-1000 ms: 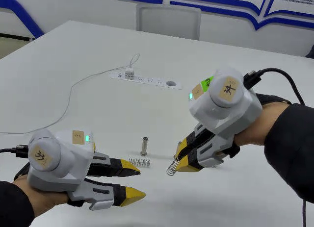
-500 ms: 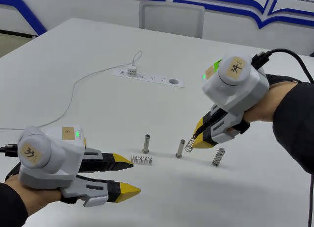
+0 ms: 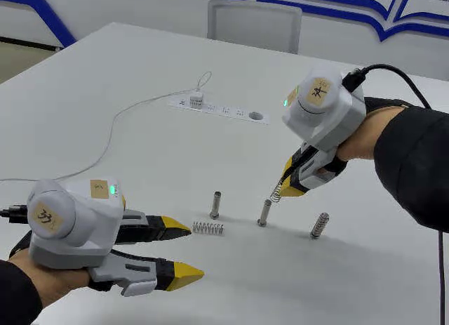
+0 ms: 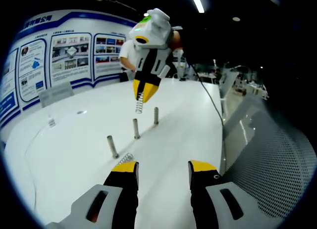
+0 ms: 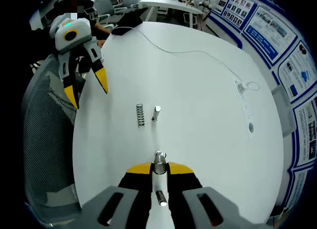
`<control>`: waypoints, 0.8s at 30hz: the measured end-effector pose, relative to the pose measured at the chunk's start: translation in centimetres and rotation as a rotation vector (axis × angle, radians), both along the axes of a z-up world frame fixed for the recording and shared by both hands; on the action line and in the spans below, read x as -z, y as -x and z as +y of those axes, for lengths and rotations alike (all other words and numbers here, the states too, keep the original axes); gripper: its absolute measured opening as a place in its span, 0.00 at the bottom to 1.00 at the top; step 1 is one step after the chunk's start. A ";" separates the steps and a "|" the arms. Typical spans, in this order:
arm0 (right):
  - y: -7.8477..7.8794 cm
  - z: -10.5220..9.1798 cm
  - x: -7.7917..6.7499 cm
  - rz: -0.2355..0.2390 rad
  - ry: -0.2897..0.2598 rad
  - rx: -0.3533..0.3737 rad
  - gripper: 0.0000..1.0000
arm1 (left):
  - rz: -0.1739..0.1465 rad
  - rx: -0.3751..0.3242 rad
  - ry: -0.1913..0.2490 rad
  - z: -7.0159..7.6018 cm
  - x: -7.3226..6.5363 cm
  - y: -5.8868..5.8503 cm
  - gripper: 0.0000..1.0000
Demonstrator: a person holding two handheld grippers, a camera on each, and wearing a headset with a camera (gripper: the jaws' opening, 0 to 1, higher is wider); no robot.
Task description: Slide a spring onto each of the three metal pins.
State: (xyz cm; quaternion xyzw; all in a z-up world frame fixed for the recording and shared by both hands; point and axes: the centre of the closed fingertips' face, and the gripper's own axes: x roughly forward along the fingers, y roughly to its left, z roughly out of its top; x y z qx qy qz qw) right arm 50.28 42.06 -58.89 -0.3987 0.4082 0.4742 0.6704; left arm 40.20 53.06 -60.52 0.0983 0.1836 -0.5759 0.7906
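**Threading the middle pin**

Your right claw (image 3: 284, 191), right of centre in the head view, is clamped on a spring (image 3: 276, 193) just above the middle pin (image 3: 264, 213), seemingly not yet threaded. Line it up, then lower. Your left claw (image 3: 191, 251) gapes, lower left.

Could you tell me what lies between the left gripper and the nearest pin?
In the head view, a loose spring lies flat on the table between the left gripper and that pin.
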 end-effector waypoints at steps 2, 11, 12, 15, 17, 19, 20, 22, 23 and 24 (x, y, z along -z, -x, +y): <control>-0.1 0.0 0.3 0.009 0.002 0.007 0.12 | 0.002 -0.006 -0.002 0.2 0.1 -0.1 0.42; 0.0 0.3 1.0 0.029 0.019 0.008 0.12 | 0.010 -0.024 -0.003 0.6 0.4 -0.2 0.44; -0.1 0.2 1.2 0.027 0.028 0.006 0.12 | 0.010 -0.025 -0.004 0.7 0.5 -0.2 0.44; 0.0 0.3 1.5 0.030 0.040 0.002 0.12 | 0.013 -0.029 -0.003 0.7 0.5 -0.3 0.44; 0.0 0.5 1.6 0.038 0.038 0.001 0.12 | 0.014 -0.031 -0.003 0.8 0.6 -0.3 0.44; -0.2 0.6 1.9 0.042 0.041 -0.001 0.12 | 0.015 -0.034 -0.004 0.8 0.6 -0.3 0.44; -0.3 0.6 2.0 0.042 0.042 -0.001 0.12 | 0.015 -0.034 -0.004 0.9 0.6 -0.3 0.44; -0.5 0.5 2.4 0.048 0.051 -0.001 0.12 | 0.015 -0.037 -0.006 1.0 0.7 -0.3 0.44; -0.5 0.6 2.5 0.049 0.053 -0.002 0.12 | 0.016 -0.038 -0.006 1.0 0.7 -0.3 0.44; -0.6 0.6 2.7 0.052 0.057 0.000 0.12 | 0.016 -0.041 -0.005 1.1 0.7 -0.4 0.44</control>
